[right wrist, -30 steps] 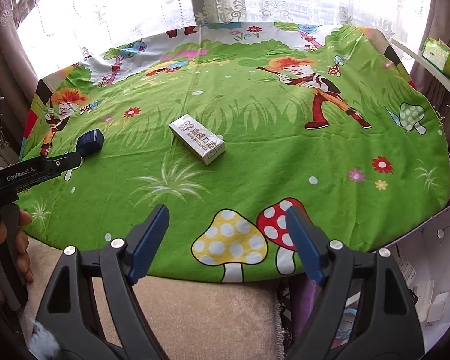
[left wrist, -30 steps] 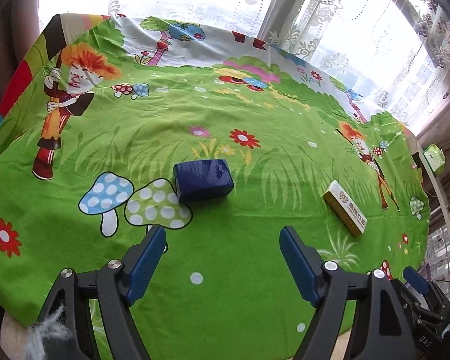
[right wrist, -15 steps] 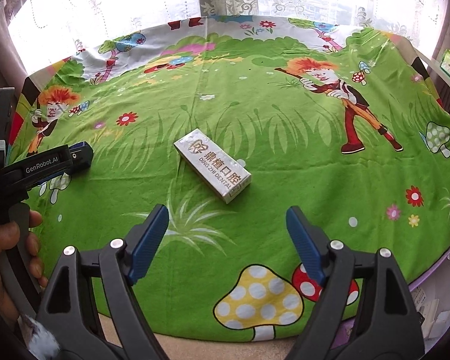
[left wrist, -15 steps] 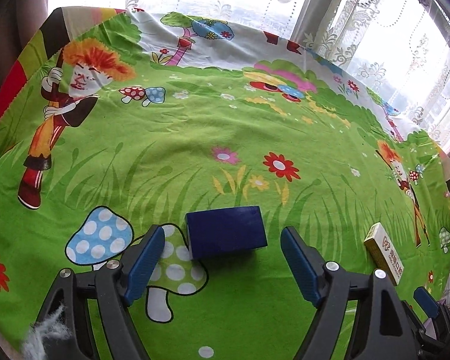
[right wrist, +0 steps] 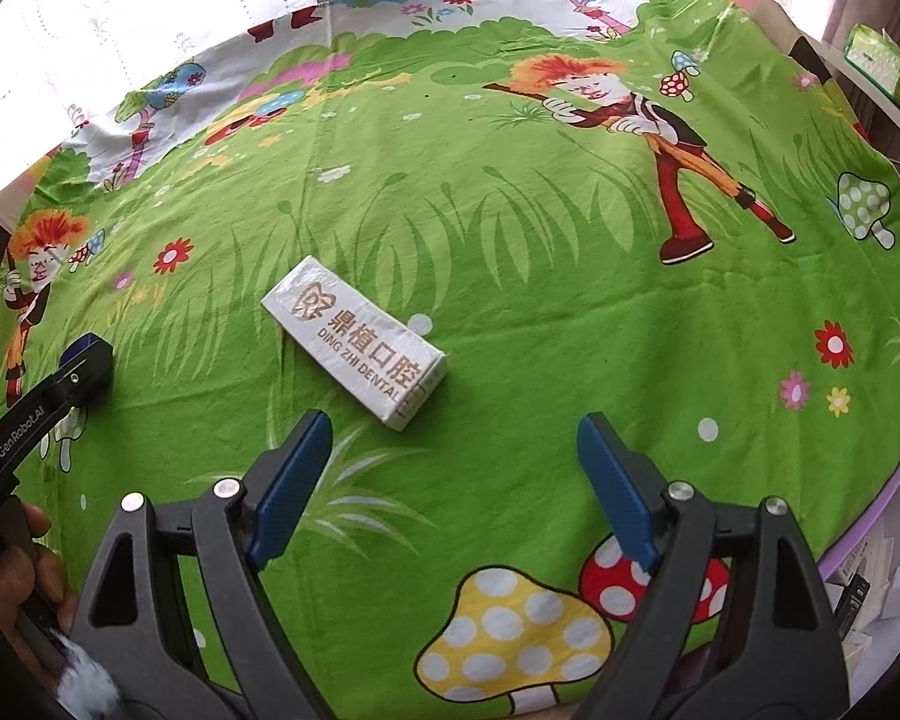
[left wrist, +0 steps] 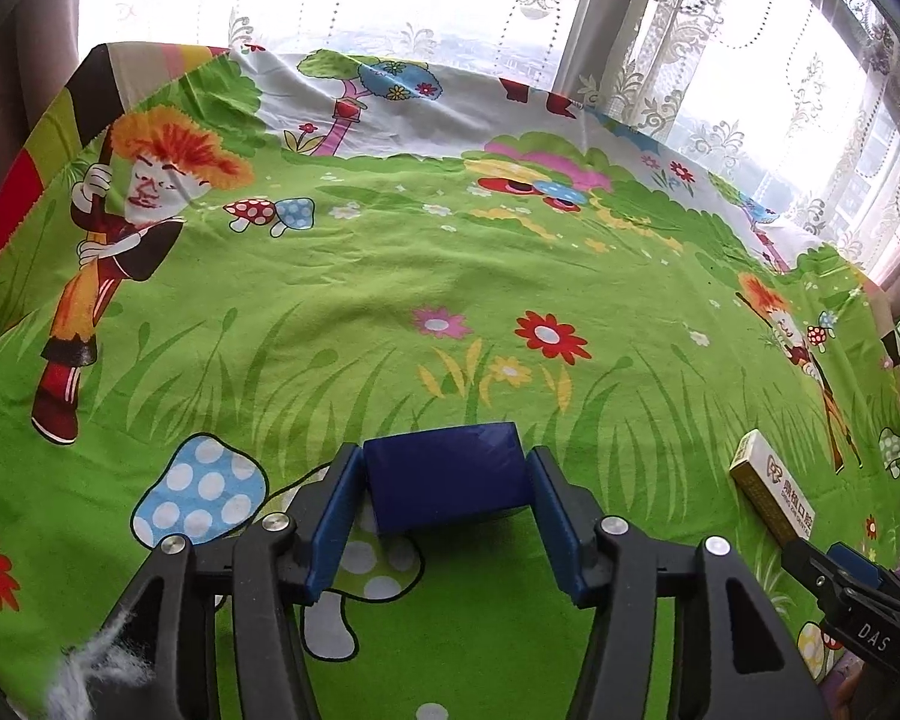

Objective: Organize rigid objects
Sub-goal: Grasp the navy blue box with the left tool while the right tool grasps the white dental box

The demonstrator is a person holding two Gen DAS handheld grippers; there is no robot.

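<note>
Left wrist view: the left gripper [left wrist: 447, 495] has its jaws drawn in against the two ends of the dark blue box [left wrist: 447, 483], which sits low on the green cartoon cloth [left wrist: 390, 276] covering the counter, over a printed mushroom. Both pads look to be touching the box faces, so I judge it gripped, though only by the pad tips. That shallow hold is the risk: the box could pivot or slip out on lifting, and the loose cloth might drag and wrinkle beneath it. The white dental box [left wrist: 771, 495] lies well apart to the right.

Right wrist view: the right gripper [right wrist: 450, 480] hangs with jaws spread wide, holding nothing and touching nothing. The white dental box [right wrist: 354, 342] lies flat and skewed on the cloth just ahead of the jaws, nearer the left pad. Its diagonal lie means a straight closing could catch the corners and spin it rather than clamp it. The left gripper [right wrist: 87, 369] shows at the far left edge.
</note>
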